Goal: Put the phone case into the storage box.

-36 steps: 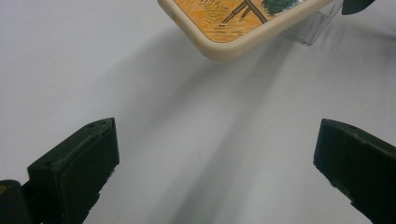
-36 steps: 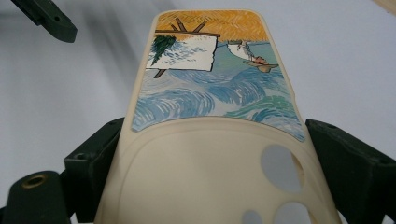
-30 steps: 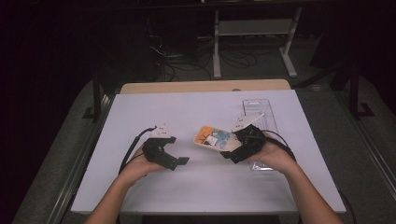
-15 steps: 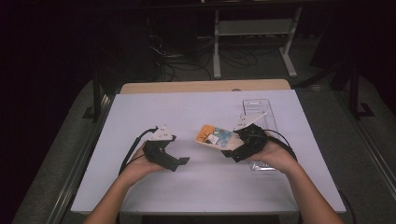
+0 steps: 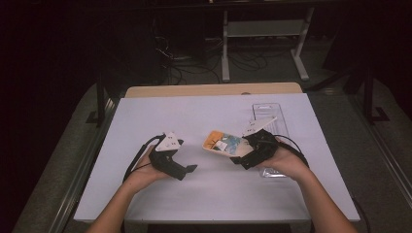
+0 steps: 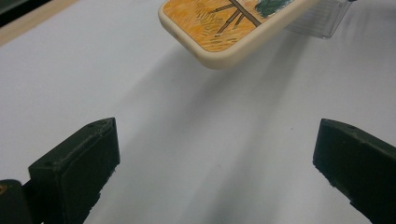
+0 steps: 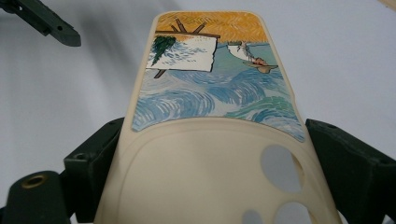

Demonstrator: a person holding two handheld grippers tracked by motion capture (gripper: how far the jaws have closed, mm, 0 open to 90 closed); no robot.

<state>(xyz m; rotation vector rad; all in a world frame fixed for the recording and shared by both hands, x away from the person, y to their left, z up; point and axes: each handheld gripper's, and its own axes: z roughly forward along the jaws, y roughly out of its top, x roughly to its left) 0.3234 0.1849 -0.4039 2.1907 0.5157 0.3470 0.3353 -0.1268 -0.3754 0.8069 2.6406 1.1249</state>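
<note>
Right gripper (image 5: 243, 156) level, clamping phone case (image 5: 226, 143); left gripper (image 5: 187, 171) spread, low.

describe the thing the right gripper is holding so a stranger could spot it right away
On the white table, look right of centre, where the right gripper is shut on a phone case held above the surface. It is cream-edged with a painted orange and blue scene, unlike the clear plastic box behind it.

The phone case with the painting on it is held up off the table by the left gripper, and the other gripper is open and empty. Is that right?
Not quite. The right gripper holds the phone case: the right gripper view shows its jaws closed on the case's sides. The left gripper is the open, empty one. The case is indeed up off the table.
</note>
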